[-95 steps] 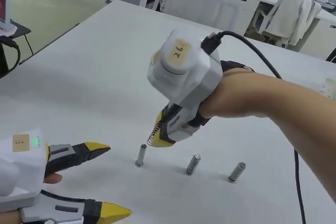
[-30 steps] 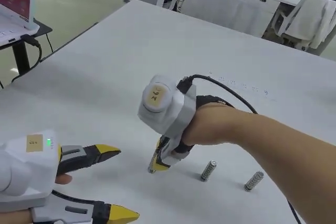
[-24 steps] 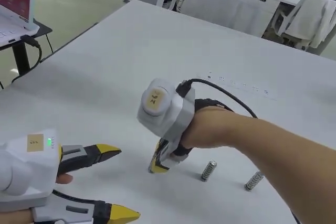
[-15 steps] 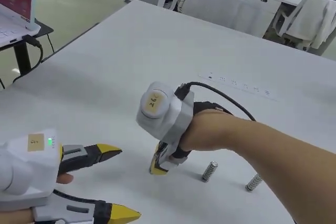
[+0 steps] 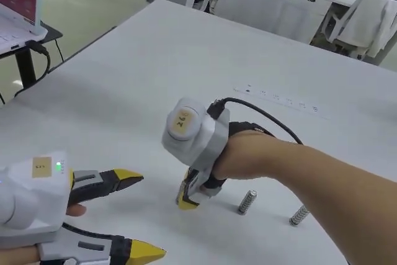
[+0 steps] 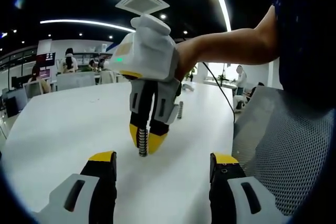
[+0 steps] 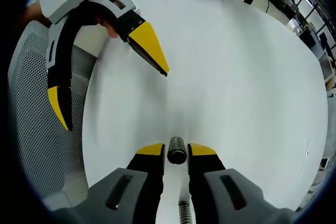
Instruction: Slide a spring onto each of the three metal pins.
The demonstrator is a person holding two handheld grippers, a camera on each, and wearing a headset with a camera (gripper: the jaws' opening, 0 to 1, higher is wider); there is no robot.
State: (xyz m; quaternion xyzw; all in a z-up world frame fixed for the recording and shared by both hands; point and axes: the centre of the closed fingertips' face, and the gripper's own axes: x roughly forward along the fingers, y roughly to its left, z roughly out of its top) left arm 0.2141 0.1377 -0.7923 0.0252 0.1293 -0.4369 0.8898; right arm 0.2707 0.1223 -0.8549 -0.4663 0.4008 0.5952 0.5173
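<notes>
While the person leans over the white table (image 5: pixel 186 60), the right gripper (image 5: pixel 187 202) points steeply down at the tabletop, a bare forearm (image 5: pixel 322 172) behind it and a black cable (image 5: pixel 260 111) looping off its top. Its yellow-tipped jaws are drawn narrow and pinch a spring (image 6: pixel 142 148) between them. From the left gripper view the spring stands upright, with its lower end down at the table surface just below the tips. In the right gripper view I look down on the top coil, held snugly between the two yellow pads.

To the right of that, on the same table, a second spring (image 5: pixel 247 202) stands with a slight lean just beside the right gripper. A third spring (image 5: pixel 299 215) stands a little further along, tilted the same way. The three lie roughly in one row, apart from each other.

Near the table's close edge the left gripper (image 5: pixel 152 216) is held low and level, aimed toward the right gripper but well short of it. Its jaws are spread wide with nothing between them, and fingers (image 5: pixel 73 210) show beneath its white body. Behind it, in the left gripper view, the grey mesh of a chair (image 6: pixel 278 140) shows off the table's edge.
</notes>
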